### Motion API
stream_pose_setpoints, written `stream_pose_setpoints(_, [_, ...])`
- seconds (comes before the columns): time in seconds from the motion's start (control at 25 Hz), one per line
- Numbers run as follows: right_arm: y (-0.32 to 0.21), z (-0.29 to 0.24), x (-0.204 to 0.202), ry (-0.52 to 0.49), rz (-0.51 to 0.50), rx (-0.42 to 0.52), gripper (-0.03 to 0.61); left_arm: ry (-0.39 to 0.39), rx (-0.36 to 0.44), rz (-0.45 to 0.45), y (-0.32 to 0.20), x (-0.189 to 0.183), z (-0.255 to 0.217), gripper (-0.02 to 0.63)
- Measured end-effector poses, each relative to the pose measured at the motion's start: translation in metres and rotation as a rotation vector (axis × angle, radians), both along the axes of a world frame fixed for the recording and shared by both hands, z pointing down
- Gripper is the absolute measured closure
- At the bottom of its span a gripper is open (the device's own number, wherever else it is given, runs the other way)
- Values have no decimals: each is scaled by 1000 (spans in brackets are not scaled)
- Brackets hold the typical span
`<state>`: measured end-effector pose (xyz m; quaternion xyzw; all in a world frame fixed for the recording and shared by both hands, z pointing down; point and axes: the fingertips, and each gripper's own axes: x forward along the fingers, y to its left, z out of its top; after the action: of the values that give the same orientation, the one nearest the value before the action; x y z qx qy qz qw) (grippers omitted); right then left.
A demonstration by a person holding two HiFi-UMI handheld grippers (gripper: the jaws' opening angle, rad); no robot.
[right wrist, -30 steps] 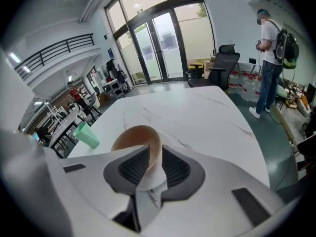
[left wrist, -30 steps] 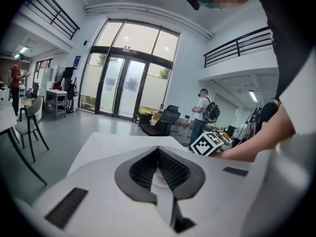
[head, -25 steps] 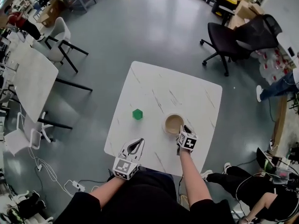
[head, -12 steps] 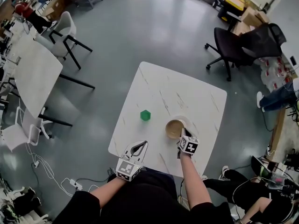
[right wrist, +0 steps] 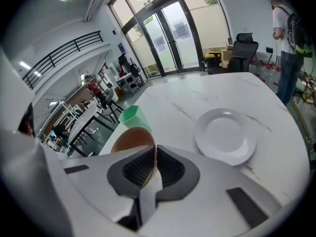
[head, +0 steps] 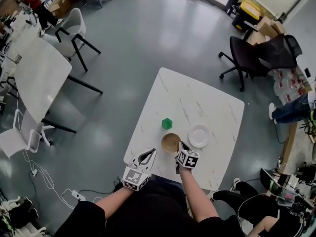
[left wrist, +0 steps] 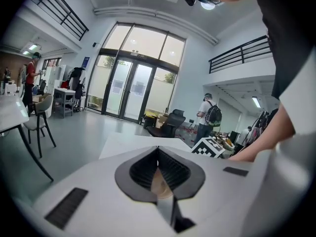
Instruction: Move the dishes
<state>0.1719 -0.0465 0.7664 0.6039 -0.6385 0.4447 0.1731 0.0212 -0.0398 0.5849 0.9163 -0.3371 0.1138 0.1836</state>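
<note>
A brown bowl (head: 171, 142) hangs or rests near the front of the white marble table (head: 217, 107), with my right gripper (head: 180, 153) shut on its near rim. In the right gripper view the bowl (right wrist: 131, 138) has its rim pinched between the pads. To the bowl's right a white plate (head: 199, 136) lies bare, also clear in the right gripper view (right wrist: 225, 135). Just beyond the bowl stands a green cup (head: 167, 124). My left gripper (head: 146, 155) hovers over the table's front left edge, its jaws together with nothing in them.
A second white table (head: 42, 78) and a white chair (head: 74, 26) stand at the left, a black office chair (head: 256, 53) beyond the table at the right. A seated person's legs (head: 247, 194) are at the bottom right; cables lie on the floor at the left.
The bowl has come off the white plate and moved left with my right gripper; the plate now lies uncovered. The left gripper has stayed put.
</note>
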Motion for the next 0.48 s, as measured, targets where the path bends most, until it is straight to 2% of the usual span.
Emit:
stream_pose_setpoints(0.2, [-14, 15, -47, 5, -31, -16, 548, -6, -4, 7, -3, -46, 2, 597])
stream_pose_setpoints(0.48, [-20, 33, -72, 7, 16, -22, 548, -3, 2, 49, 1, -95, 6, 597])
